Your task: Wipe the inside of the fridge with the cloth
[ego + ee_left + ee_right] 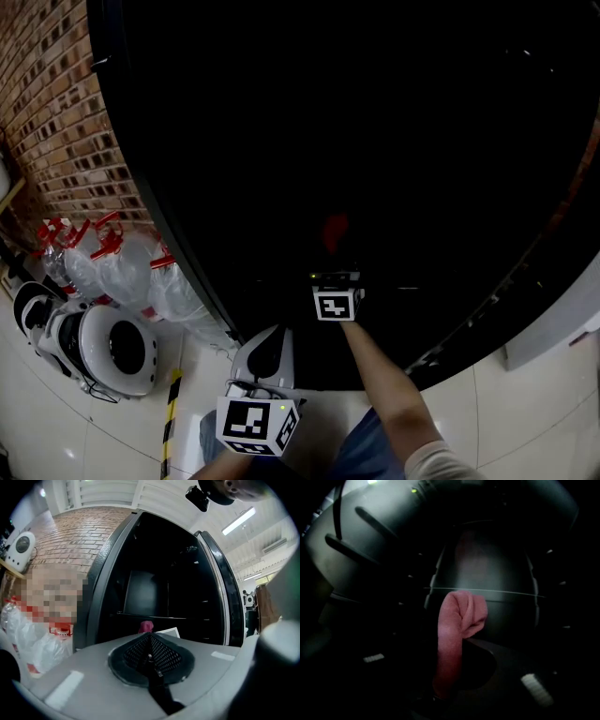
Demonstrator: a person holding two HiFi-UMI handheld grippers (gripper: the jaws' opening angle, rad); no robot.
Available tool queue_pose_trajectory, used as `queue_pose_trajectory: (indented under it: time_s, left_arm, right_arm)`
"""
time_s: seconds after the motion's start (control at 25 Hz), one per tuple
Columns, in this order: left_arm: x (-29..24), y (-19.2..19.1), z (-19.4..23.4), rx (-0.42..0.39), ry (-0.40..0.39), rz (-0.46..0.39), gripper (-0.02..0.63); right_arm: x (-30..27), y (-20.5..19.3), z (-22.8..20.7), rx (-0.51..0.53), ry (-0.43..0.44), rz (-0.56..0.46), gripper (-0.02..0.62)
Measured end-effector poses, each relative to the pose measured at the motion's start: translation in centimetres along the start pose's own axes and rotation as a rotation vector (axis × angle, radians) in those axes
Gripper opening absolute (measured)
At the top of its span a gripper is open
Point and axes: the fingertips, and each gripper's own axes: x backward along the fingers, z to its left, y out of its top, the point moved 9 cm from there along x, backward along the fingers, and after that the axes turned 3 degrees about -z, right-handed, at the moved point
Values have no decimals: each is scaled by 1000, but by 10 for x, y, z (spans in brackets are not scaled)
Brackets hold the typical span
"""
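A: Where's the cloth (458, 620)?
B: Clamped in the right tool (449, 672), well inside the dark fridge (394, 141) — a soft, fuzzy pink strip standing up from the jaws, its tip flopping over.
A: Why hold it like that?
B: Probably so the loose end meets the smooth far wall, by the thin bright edge of a shelf (501, 592).
A: And the left tool (151, 654)?
B: Outside, near the person. Its jaws are pressed together on nothing, and the black mesh pads make a ridge — I'd guess it's parked clear of the wiping.
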Motion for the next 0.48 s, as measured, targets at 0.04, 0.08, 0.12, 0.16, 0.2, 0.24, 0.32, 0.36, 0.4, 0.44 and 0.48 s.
queue_pose_trajectory:
  time_s: [0.04, 0.08, 0.12, 0.16, 0.2, 0.24, 0.32, 0.36, 0.4, 0.44, 0.48]
  left_arm:
    - [-3, 1, -3, 1, -12, -2, 12]
    - [-5, 1, -6, 1, -23, -4, 12]
    - [-7, 2, -9, 1, -32, -6, 12]
    - [-8, 1, -11, 2, -40, -6, 12]
    - [-10, 0, -13, 2, -49, -4, 12]
    - [-11, -2, -15, 3, -57, 0, 12]
    - [-14, -5, -19, 5, -72, 8, 12]
    - [-15, -5, -21, 4, -79, 10, 12]
    - [-16, -5, -22, 2, -86, 11, 12]
    - [-17, -5, -24, -2, -94, 11, 12]
    - [-18, -4, -25, -5, -100, 11, 12]
  right_arm:
    - [3, -1, -9, -5, -21, 6, 60]
    - [5, -3, -17, -13, -44, 12, 60]
    - [8, -3, -26, -22, -66, 18, 60]
    - [10, -4, -33, -33, -86, 24, 60]
    - [12, -4, -39, -43, -102, 29, 60]
    - [15, -4, -44, -51, -116, 32, 60]
    - [19, -4, -53, -64, -139, 38, 60]
    - [21, -4, -56, -69, -149, 40, 60]
    - [23, -3, -60, -73, -158, 42, 60]
    - [25, -3, -63, -78, -168, 44, 60]
    - [27, -3, -67, -83, -177, 46, 60]
